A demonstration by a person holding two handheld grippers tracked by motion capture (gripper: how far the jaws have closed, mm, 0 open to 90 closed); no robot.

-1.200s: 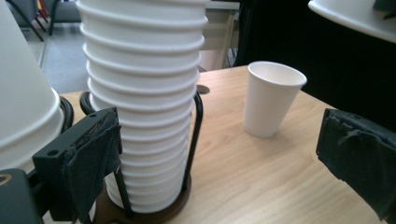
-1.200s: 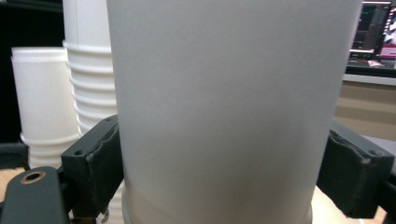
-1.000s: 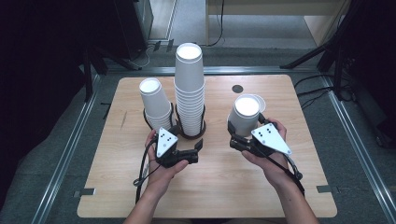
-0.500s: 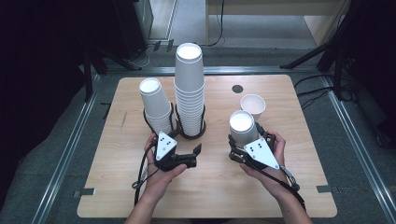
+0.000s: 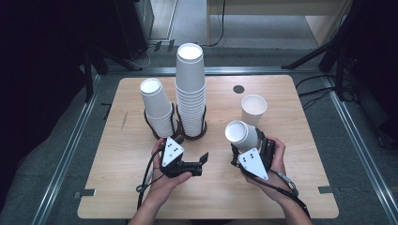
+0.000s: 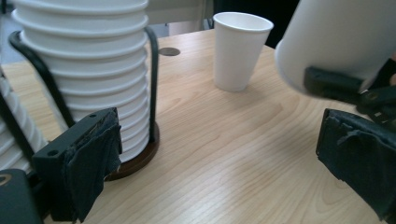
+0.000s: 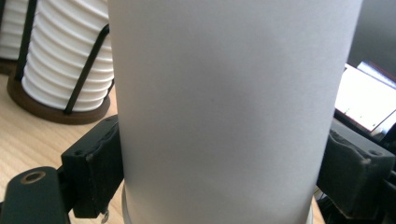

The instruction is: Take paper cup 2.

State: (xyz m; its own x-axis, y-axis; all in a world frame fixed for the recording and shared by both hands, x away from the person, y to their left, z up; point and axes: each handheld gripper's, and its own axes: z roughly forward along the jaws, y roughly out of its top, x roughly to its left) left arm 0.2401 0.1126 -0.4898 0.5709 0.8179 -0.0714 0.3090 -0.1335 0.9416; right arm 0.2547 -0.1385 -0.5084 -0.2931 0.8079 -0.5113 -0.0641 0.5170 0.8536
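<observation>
The right gripper (image 5: pixel 245 145) has its two black padded jaws pressed against opposite sides of a white paper cup (image 5: pixel 240 134), one pad (image 7: pixel 99 163) flattening the thin wall near the cup's base; the cup sits tilted, mouth leaning toward ten o'clock in the high view, just above the pale wooden table (image 5: pixel 291 187). A second white paper cup (image 5: pixel 253 108) stands upright just beyond it at one o'clock, apart from it. The left gripper (image 5: pixel 202 161) lies level, jaws wide with nothing between them, pointing toward three o'clock at the held cup. At eleven o'clock from it stand the tall stack of white paper cups (image 5: pixel 190 89) and the shorter stack of white paper cups (image 5: pixel 157 107) in black wire holders. The likely trouble: set down at this tilt, the cup may tip onto its side, or the squeeze may crease the paper. The right hand (image 5: pixel 277 157) cradles its gripper from behind, wrist angled inward.
</observation>
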